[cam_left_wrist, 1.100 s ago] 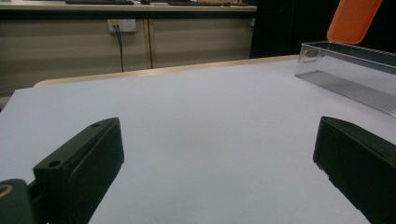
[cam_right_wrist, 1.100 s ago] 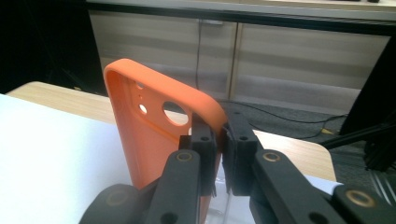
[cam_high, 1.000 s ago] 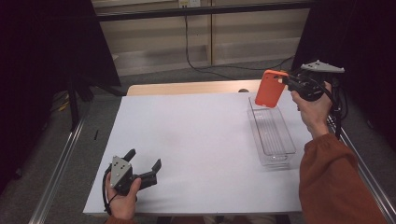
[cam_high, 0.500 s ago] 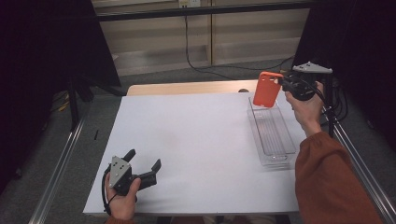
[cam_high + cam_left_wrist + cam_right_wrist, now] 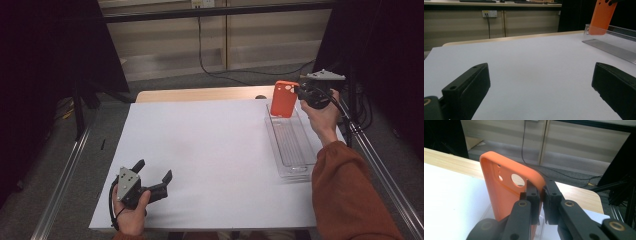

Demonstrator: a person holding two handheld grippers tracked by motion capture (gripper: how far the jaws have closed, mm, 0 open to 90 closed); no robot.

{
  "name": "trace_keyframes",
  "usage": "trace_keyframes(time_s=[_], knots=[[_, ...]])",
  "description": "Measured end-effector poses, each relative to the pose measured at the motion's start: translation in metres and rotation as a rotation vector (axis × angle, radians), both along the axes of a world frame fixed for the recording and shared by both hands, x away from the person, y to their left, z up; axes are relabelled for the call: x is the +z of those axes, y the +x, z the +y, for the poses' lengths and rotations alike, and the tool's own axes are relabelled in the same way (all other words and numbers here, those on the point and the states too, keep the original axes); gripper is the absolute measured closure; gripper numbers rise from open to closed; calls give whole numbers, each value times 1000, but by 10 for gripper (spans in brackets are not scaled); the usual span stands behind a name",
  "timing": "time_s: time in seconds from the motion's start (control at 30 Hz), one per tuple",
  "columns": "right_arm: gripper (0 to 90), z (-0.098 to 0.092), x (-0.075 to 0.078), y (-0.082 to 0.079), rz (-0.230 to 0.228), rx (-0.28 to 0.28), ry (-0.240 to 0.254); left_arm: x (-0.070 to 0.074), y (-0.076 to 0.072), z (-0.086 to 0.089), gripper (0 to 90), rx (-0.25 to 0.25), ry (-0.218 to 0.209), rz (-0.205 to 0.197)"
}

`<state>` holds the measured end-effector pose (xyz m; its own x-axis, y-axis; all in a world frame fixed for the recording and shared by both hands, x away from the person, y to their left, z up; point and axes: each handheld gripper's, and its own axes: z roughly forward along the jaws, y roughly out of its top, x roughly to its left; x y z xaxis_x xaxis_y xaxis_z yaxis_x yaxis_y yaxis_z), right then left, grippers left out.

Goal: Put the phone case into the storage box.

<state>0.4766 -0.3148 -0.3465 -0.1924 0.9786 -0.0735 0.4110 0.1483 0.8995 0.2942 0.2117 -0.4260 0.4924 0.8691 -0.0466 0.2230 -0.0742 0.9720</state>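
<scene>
White table (image 5: 210,150), orange phone case (image 5: 506,187) edge pinched in right gripper (image 5: 541,192) jaws, above clear tray (image 5: 292,150)

My table (image 5: 210,150) white-topped, wood edge at far side; beige cabinets (image 5: 225,35) behind, cable (image 5: 202,45) hanging, grey carpet floor (image 5: 107,125).
</scene>
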Motion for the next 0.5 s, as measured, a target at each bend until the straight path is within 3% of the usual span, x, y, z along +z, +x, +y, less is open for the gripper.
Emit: trace_keyframes(time_s=[0.5], knots=[[840,4,-20,9,31,-11,-7,0,1,0,18,7,-1,0]])
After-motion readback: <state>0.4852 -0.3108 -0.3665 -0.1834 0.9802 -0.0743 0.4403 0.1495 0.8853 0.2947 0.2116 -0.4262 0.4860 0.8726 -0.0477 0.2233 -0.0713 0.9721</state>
